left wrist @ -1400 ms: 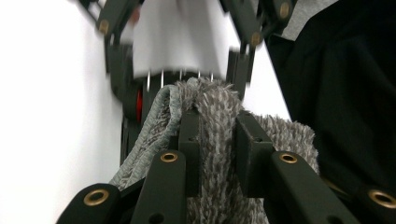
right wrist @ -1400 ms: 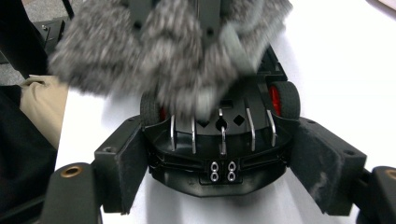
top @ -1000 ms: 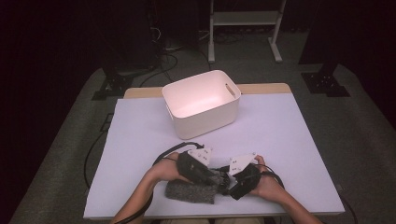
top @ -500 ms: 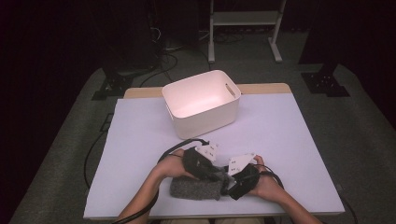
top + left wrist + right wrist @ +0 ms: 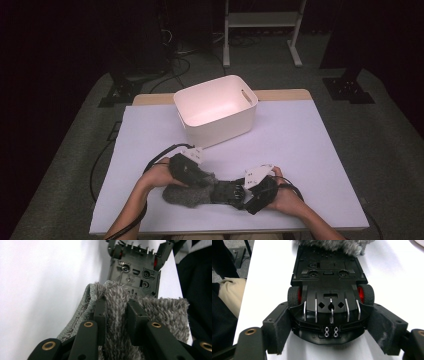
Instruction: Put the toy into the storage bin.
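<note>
The toy car [image 5: 329, 282] lies upside down at the table's [image 5: 310, 150] near edge, clamped by the right gripper [image 5: 329, 327]. The grey cloth [image 5: 117, 315], pinched by the left gripper [image 5: 116, 315], is being wiped along it; the next stroke requires steady bracing.

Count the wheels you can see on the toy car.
2. In the right gripper view, one wheel sits by the car's left edge and one by its right, both near the claw. The grey cloth may hide others.

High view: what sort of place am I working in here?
Likely a lab or studio set up for recording: a white-topped table under bright light with darkness around it, cables trailing over grey carpet, and a white metal stand behind the table.
</note>
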The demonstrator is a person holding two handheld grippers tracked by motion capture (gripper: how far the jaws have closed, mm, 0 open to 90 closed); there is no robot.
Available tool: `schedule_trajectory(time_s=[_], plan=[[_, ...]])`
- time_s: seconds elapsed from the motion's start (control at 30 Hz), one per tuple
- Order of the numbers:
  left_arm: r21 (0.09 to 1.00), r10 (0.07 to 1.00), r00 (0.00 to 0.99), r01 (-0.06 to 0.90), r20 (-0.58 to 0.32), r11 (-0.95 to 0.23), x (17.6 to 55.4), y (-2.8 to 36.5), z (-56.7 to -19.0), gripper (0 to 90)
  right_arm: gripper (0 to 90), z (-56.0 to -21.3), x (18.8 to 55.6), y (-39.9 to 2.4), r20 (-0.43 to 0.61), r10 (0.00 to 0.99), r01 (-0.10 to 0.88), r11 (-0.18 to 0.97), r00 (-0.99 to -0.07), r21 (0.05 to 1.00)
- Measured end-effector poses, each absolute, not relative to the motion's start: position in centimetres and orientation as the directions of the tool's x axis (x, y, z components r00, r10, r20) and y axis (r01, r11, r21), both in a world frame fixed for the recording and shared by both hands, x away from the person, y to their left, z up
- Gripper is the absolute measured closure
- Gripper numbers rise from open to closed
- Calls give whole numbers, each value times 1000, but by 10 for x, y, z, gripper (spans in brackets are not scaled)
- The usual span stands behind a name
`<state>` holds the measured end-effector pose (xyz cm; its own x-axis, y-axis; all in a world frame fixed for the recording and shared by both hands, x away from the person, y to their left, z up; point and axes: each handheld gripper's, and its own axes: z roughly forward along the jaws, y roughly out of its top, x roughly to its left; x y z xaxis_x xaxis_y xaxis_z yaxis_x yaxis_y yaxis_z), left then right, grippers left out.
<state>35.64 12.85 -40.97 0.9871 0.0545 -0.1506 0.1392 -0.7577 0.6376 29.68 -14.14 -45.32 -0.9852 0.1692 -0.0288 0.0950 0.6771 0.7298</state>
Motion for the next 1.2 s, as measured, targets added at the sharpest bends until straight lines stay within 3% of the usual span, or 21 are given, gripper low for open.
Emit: schedule_trajectory(time_s=[0.63,1.03,1.2], plan=[[642,-119,984,-4,-136,-767,354,42,-406,741,232,-458,297,-139,-27,172,103,699,-985,708],[614,-70,987,32,-142,-789,346,82,-405,726,231,-458,298,-141,-19,169,105,693,-985,714],[625,-59,987,47,-148,-779,343,84,-408,725,225,-459,300,-139,42,200,172,691,-979,702]])
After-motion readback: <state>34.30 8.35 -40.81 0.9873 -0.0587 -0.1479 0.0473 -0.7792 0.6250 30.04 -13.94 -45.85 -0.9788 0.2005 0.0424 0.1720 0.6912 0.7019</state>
